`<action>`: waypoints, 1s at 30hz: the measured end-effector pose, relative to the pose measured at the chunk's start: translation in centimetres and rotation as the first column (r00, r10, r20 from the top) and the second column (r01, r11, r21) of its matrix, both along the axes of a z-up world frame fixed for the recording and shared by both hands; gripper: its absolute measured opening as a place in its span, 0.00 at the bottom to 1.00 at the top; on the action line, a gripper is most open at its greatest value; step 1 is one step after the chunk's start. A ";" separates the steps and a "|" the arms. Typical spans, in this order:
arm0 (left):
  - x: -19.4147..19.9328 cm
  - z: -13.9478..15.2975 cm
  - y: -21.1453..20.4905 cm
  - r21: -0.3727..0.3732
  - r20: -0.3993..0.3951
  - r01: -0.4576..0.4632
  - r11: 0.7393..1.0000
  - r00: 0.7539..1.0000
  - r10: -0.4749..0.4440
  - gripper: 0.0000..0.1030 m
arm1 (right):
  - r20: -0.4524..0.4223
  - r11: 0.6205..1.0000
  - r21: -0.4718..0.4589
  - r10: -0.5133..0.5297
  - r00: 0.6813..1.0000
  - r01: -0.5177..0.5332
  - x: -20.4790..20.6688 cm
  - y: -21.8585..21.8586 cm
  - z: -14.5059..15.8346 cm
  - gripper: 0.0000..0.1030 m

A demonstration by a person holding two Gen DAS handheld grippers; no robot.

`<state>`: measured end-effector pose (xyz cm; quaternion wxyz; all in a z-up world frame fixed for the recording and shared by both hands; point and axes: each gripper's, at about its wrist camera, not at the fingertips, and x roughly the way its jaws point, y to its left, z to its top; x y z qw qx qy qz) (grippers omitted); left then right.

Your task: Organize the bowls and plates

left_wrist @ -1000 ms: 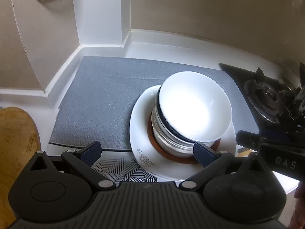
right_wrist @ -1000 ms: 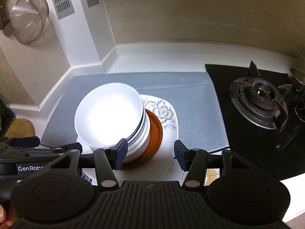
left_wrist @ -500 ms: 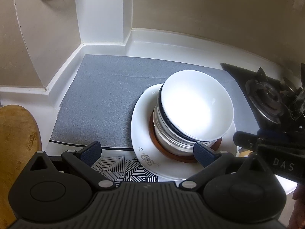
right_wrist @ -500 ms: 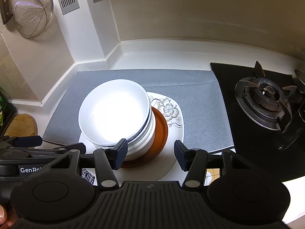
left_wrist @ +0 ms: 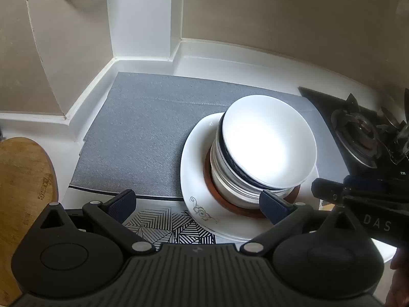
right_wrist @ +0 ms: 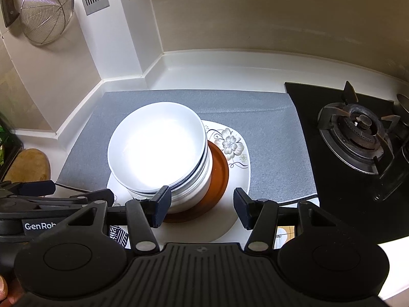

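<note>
My left claw (left_wrist: 196, 206): spread wide, holding nothing; right claw (right_wrist: 200, 206): spread, empty, near the bowls (right_wrist: 158, 153); bowls stacked on a brown dish (right_wrist: 219, 171) on a white plate (right_wrist: 240, 163), on the grey mat (right_wrist: 268, 117).

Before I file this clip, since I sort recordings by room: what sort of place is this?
A home kitchen counter, most likely. A gas burner sits at the right, a wire strainer hangs on the wall, and stacked bowls rest on a flowered plate on a grey mat.
</note>
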<state>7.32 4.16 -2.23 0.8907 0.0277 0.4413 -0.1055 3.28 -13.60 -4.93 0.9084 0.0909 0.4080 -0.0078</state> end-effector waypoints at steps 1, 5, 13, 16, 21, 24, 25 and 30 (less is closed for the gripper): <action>0.0 0.0 0.0 0.000 0.001 0.001 1.000 1.000 -0.001 1.00 | 0.001 1.000 0.000 0.000 1.000 0.000 0.0 0.1 0.0 0.55; -0.1 0.0 0.2 -0.001 0.005 0.004 1.000 1.000 -0.004 1.00 | 0.002 1.000 -0.001 -0.003 1.000 0.003 -0.1 0.2 0.0 0.55; -0.2 0.0 0.5 -0.002 0.011 0.009 1.000 1.000 -0.009 1.00 | 0.005 1.000 -0.006 -0.005 1.000 0.005 -0.2 0.3 0.1 0.55; -0.2 0.0 0.5 -0.004 0.013 0.009 1.000 1.000 -0.009 1.00 | 0.006 1.000 -0.006 -0.007 1.000 0.007 -0.2 0.4 0.1 0.55; -0.4 0.1 0.6 -0.006 0.014 0.007 1.000 1.000 -0.006 1.00 | 0.006 1.000 -0.009 -0.007 1.000 0.007 -0.3 0.5 0.1 0.55; -0.5 0.1 0.6 -0.008 0.016 0.006 1.000 1.000 -0.006 1.00 | 0.005 1.000 -0.012 -0.006 1.000 0.006 -0.3 0.5 0.1 0.55; -0.5 0.1 0.6 -0.008 0.017 0.007 1.000 1.000 -0.007 1.00 | 0.006 1.000 -0.012 -0.007 1.000 0.007 -0.4 0.5 0.1 0.55; -0.7 0.2 0.6 -0.009 0.022 0.010 1.000 1.000 -0.010 1.00 | 0.008 1.000 -0.015 -0.010 1.000 0.010 -0.5 0.5 0.2 0.55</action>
